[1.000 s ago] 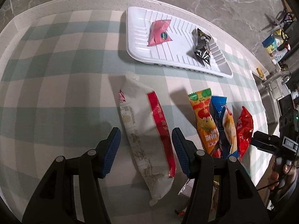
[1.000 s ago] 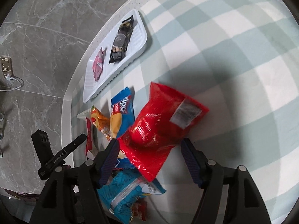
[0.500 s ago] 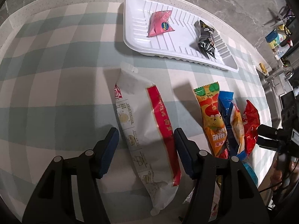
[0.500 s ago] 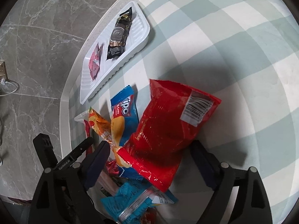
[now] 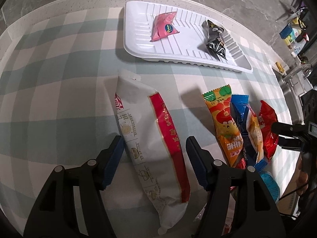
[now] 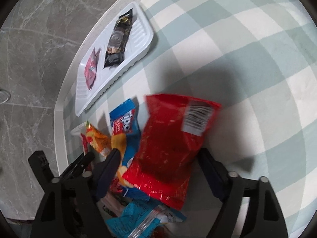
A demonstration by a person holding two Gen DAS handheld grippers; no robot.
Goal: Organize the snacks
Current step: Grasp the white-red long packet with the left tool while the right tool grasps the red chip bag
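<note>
While the left tool [image 5: 154, 148] gapes wide astride the white packet [image 5: 150, 138], closing may crush its slippery contents.

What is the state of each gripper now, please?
Left gripper: open, astride the white packet.
Right gripper: open, around the red bag.

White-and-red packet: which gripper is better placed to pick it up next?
Left. The left gripper is open and straddles the white-and-red packet; the right gripper is around the red bag.
</note>
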